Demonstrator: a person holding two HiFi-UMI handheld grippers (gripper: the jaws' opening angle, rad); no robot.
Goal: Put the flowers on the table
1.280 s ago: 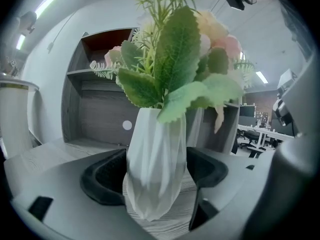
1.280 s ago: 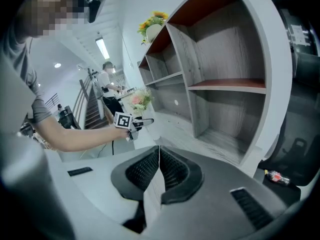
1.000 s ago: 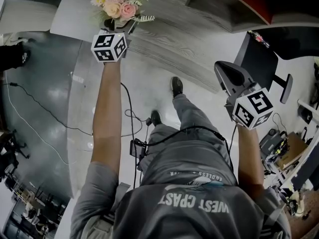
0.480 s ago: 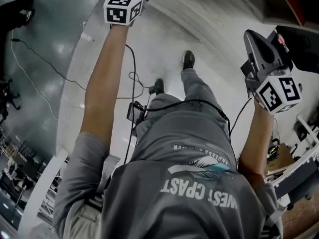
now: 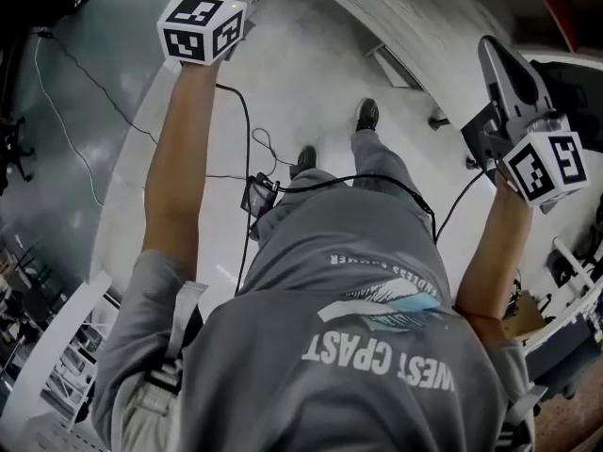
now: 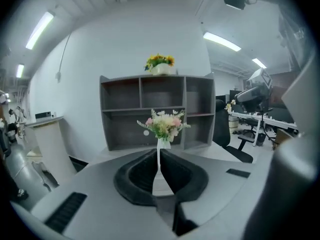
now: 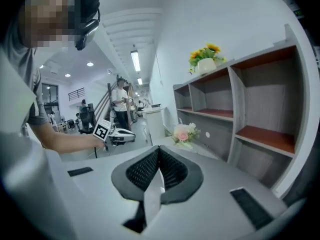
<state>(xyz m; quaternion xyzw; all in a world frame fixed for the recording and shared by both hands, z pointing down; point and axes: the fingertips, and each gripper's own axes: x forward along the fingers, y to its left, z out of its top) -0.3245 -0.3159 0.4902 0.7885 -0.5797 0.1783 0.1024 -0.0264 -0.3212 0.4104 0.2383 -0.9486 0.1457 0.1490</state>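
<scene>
The pink and cream flowers (image 6: 163,123) stand upright in a white vase (image 6: 163,143) on the grey table (image 6: 210,153), in front of a shelf unit. My left gripper (image 6: 159,153) points at them from a short way back; its jaws are shut and empty. In the right gripper view the same flowers (image 7: 183,134) stand on the table, and the left gripper's marker cube (image 7: 101,130) shows off to their left. My right gripper (image 7: 159,156) is shut with nothing in it. The head view shows both grippers held up, the left marker cube (image 5: 201,29) and the right gripper (image 5: 494,50), but no flowers.
A grey shelf unit (image 6: 192,111) stands behind the table with a pot of yellow flowers (image 6: 160,63) on top. A black office chair (image 6: 226,134) is to the right, a white counter (image 6: 47,136) to the left. Cables (image 5: 247,139) lie on the floor. A person (image 7: 120,103) stands far back.
A second ago the left gripper was at the flowers on the table in the head view. It has since drawn away, and the flowers have left that view.
</scene>
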